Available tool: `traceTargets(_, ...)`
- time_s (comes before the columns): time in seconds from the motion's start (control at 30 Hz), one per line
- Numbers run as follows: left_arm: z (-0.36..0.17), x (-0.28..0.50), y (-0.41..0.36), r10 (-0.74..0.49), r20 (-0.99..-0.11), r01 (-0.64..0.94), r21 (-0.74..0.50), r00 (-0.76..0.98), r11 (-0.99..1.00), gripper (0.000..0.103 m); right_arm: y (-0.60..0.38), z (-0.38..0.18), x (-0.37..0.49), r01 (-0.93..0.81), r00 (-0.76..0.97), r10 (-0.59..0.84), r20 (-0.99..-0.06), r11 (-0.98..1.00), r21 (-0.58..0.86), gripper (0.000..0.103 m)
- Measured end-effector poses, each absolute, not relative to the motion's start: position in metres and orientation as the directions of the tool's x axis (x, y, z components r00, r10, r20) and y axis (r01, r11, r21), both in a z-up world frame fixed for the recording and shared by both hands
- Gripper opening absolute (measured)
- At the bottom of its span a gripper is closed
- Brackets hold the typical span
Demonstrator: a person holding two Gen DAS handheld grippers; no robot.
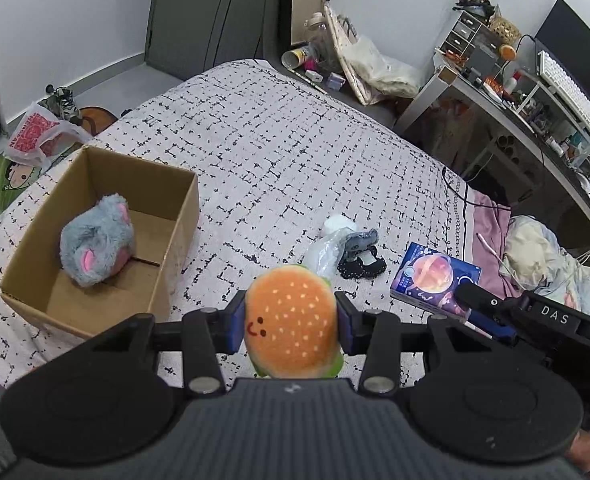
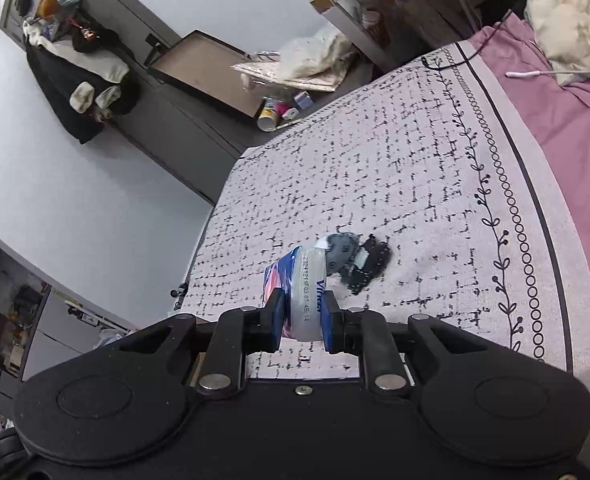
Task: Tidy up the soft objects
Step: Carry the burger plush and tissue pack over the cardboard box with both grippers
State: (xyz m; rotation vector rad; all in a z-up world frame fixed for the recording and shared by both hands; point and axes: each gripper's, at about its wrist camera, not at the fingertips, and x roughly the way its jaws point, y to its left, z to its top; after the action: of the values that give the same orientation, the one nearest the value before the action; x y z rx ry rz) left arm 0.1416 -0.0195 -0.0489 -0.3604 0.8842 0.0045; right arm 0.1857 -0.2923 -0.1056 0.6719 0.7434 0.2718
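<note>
As we look along the left tool (image 1: 291,322), its two blue pads are pressed against the sides of a round burger plush (image 1: 293,322), which is held above the patterned bed (image 1: 279,152). Off to the left on that bed sits an open cardboard box (image 1: 175,220) with a grey mouse plush (image 1: 95,240) lying inside. Ahead on the cover lie a crumpled clear plastic wrapper (image 1: 327,244), a small grey and black toy (image 1: 361,258) touching it, and a printed carton (image 1: 435,276) just beside the right tool. We judge the burger to be light and squashy, so a grip across its middle should hold, though the fuzzy surface may slip if pinched only at the rim. Turning to the right wrist view, the right tool (image 2: 304,312) is nearly closed on a soft tissue pack (image 2: 305,296) in glossy white and blue film, lifted above the bed. We judge the film slippery and the pack easily crushed; it is best held across its flat faces.
</note>
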Motion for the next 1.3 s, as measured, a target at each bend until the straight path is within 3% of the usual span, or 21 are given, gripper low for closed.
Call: traceTargets(1.3,-0.061,0.119,0.087,-0.105,-0.733,-0.279,-0.381,0.672,0.882,0.043,-0.196,-0.075,0.173,-0.122,0.689,0.477,-0.545,0.818,0.562,0.019)
